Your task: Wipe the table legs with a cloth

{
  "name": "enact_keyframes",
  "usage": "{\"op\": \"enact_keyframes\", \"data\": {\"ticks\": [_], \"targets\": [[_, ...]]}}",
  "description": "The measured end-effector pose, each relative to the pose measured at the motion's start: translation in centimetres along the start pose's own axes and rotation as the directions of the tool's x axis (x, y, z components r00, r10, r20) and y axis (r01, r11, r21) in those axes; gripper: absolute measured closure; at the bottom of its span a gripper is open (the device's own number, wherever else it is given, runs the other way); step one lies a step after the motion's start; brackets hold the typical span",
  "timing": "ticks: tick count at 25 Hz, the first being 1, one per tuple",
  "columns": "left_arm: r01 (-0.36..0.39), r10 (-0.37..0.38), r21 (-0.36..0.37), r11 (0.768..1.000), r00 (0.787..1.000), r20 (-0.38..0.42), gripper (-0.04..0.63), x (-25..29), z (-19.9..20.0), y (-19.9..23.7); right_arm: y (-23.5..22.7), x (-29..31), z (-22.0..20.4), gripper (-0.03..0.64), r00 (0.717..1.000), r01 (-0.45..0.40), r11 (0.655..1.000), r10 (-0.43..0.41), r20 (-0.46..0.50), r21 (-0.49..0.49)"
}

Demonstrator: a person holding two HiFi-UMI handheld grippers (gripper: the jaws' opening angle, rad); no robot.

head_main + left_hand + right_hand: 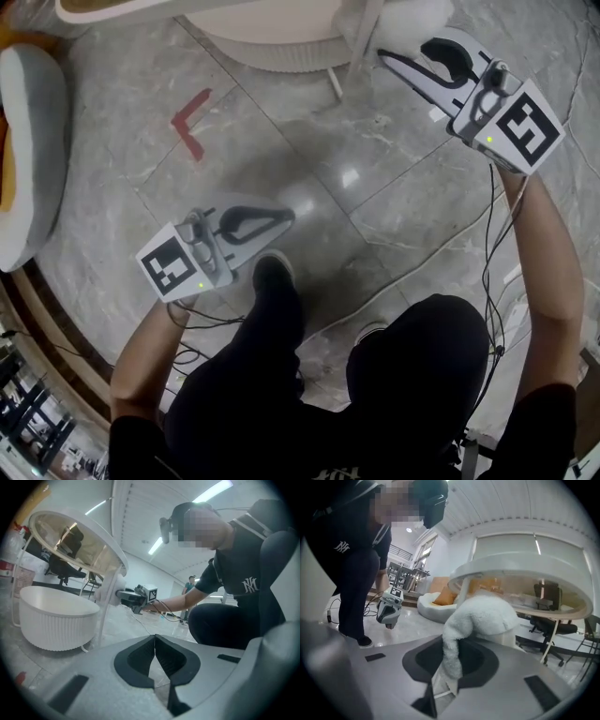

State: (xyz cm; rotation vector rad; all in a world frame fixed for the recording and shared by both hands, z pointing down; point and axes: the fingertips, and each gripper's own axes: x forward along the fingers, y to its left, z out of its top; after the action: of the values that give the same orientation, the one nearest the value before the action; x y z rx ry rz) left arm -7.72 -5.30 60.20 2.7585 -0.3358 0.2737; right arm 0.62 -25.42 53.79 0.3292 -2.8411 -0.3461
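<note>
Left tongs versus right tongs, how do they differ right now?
The right tongs are shut on a fluffy white cloth; the left tongs are shut on nothing. The right tongs reach forward to the white table leg; the left tongs hang over the floor beside the person's shoe, away from the table. Both are grey with black jaws.

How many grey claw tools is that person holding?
2. The left grey two-jaw gripper hangs shut and empty over the marble floor; the right gripper clamps a fluffy white cloth near the white table.
</note>
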Motion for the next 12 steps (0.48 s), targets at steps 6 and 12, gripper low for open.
{"op": "enact_keyframes", "data": {"ticks": [6, 12], "targets": [[0.028, -0.029, -0.012, 1.0, 0.999, -0.026, 0.59, 1.0, -1.0, 0.4, 1.5, 1.1, -5.1, 0.546, 0.999, 0.01, 0.996, -0.006, -0.052, 0.091], [0.046, -0.046, -0.012, 0.999, 0.998, -0.042, 0.59, 1.4, -1.0, 1.5, 2.4, 2.4, -10.3, 0.546, 0.992, 0.008, 0.991, 0.009, -0.123, 0.137]]}}
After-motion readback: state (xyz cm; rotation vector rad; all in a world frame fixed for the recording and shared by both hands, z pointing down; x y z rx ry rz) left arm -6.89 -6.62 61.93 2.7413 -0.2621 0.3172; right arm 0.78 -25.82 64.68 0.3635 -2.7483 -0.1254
